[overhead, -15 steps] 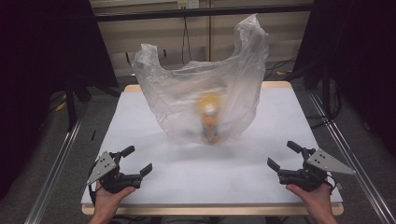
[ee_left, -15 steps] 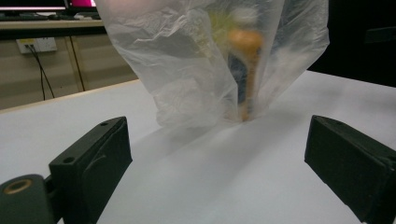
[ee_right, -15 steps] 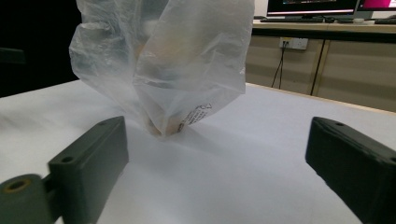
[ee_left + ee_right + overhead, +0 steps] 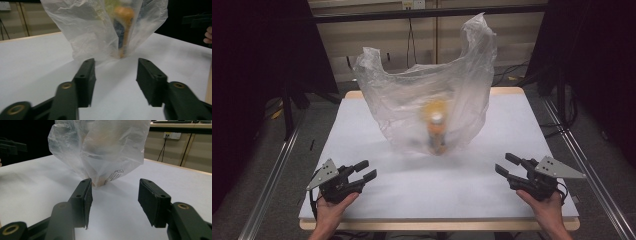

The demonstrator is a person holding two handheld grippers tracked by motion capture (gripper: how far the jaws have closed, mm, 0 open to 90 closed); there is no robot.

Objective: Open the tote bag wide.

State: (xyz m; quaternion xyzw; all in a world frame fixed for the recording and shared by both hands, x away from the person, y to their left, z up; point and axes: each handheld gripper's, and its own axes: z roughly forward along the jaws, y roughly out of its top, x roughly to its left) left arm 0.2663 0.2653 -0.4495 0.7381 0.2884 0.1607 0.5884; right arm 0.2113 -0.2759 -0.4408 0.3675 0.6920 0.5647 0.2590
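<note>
Plastic bag (image 4: pixel 427 100) was seen standing mid-surface (image 4: pixel 422 192), an orange bottle (image 4: pixel 436 132) upright inside it. Left hand-held gripper (image 4: pixel 364 170) and right hand-held gripper (image 4: pixel 507 164) were held near the front edge, jaws parted, nothing gripped.

A white worktop (image 4: pixel 362 125) with a pale wooden edge stands on a grey floor (image 4: pixel 272 145). Metal rails (image 4: pixel 269 182) run along both sides of it. Behind it is a beige panelled wall (image 4: pixel 377 30) with a socket (image 4: pixel 413 4) and hanging cables (image 4: pixel 410 40). Dark curtains (image 4: pixel 257 50) close off both sides, and the light is dim.
</note>
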